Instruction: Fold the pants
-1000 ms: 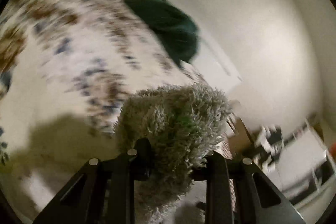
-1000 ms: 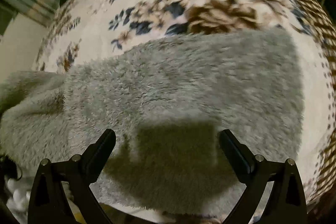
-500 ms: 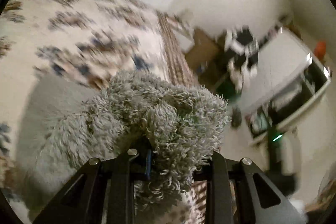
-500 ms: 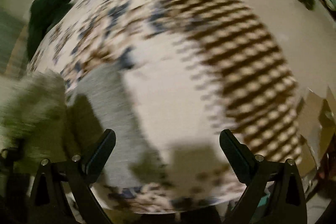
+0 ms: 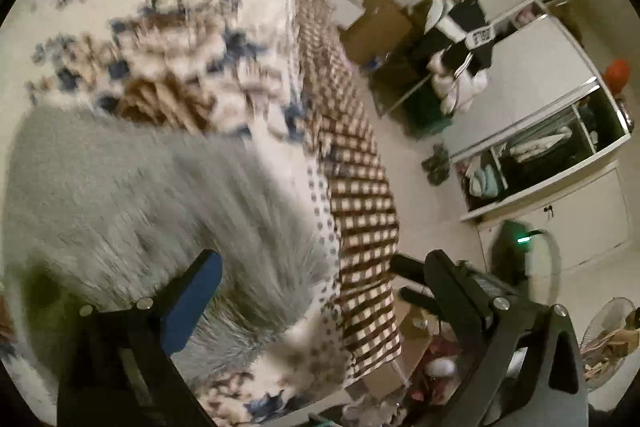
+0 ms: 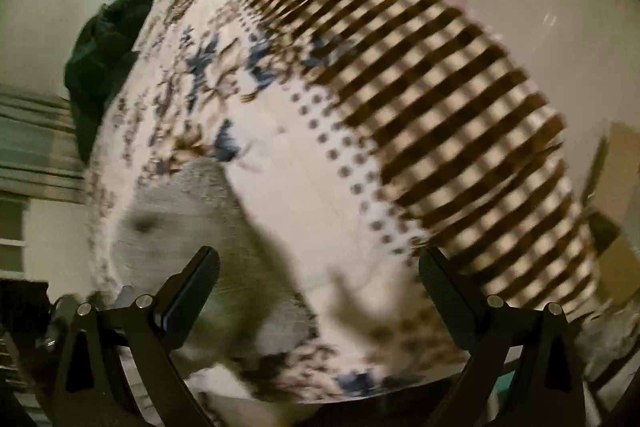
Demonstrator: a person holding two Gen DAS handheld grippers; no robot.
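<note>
Both the left gripper (image 5: 320, 279) and right gripper (image 6: 320, 267) are gaping wide, gripping nothing, hovering over the pants (image 5: 132, 195) lying on the bed (image 5: 352, 195).

Dim, warm indoor light is washing both fisheye views, with black vignetting curving around the edges. Motion blur is smearing the floral bedspread (image 5: 168, 39) and the grey fleece pants (image 5: 132, 195) in the left wrist view. In the right wrist view, a dark shadow is falling across the bedspread (image 6: 352, 299), and the checked border is bowing with lens distortion.
</note>
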